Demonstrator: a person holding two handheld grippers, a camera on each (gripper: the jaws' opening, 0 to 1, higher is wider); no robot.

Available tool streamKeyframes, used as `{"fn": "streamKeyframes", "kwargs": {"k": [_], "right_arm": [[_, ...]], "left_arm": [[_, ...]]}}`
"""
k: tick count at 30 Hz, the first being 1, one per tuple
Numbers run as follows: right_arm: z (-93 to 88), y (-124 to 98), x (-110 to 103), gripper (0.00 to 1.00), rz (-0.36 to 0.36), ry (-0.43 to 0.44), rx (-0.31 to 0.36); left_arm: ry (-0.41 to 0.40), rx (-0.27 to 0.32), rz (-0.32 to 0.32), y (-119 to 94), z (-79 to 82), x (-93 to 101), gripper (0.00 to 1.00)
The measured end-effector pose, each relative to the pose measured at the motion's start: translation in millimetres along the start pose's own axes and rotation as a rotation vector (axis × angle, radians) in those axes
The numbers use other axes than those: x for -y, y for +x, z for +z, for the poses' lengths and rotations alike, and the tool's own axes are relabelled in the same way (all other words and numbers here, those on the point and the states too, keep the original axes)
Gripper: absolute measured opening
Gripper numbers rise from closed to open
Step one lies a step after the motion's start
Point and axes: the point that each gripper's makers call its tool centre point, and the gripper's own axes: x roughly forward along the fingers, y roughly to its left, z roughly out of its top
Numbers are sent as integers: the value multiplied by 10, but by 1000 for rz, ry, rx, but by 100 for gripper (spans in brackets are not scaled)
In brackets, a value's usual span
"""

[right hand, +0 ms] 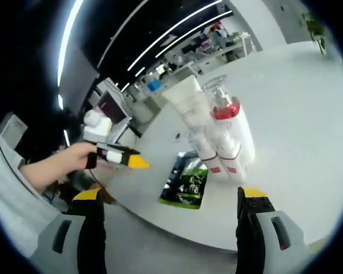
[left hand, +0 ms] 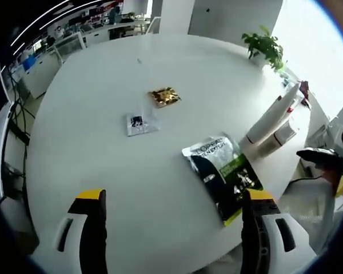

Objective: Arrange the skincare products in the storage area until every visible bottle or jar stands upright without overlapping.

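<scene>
1. A large round white table (left hand: 103,114) carries the skincare products — a cluster of white bottles and tubes (left hand: 274,123) lying near its far right edge in the left gripper view, close to a potted green plant (left hand: 266,48) at the rim.

2. In the right gripper view the same cluster (right hand: 217,134) looms close: a white tube, a clear-capped bottle with a red band, and smaller white bottles with red labels, packed against one another and overlapping; whether they lie or stand cannot be told from this tilted view.

3. A black-and-green sachet (left hand: 223,171) with silver edges lies flat just beside the cluster, between it and the left gripper (left hand: 174,228), whose yellow-tipped jaws stand wide apart and hold nothing.

4. Farther out on the table sit a crumpled gold wrapper (left hand: 164,97) and a small clear packet (left hand: 140,123) with dark print, near each other and well apart from the bottles.

5. The right gripper (right hand: 171,228) also has its jaws spread with nothing between them — the sachet (right hand: 186,182) and bottles lie beyond its tips.

6. A person's hand (right hand: 66,162) holds the other gripper, which enters the right gripper view from the left.

7. The room is an open office with desks, screens and long ceiling light strips (right hand: 171,34).
</scene>
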Motion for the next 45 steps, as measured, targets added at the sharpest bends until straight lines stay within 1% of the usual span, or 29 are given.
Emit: {"fn": "streamKeyframes", "kwargs": {"k": [3,11,16,19,29,38,45], "right_arm": [[-1,-3,21,96,-5,2,-2],[11,-2,56,95,-20,17,8],[19,-8,77,95,-29,25,12],[16,-5,78,95,-30,22,10],[16,-8,105,95,-44,28,11],[15,-3,125,96,-51,35,11],[6,2,136,96,-55,41,6]], "left_arm": [[-16,-14,9,64,4,-31,92],[-40,-37,28,148,7,-93,90],[-66,-44,28,242,59,-136,88],[-61,-49,36,280,91,-149,87],[-27,-40,79,380,210,-252,84],[-71,-25,115,485,325,-361,83],[-94,-13,128,549,390,-381,82]]}}
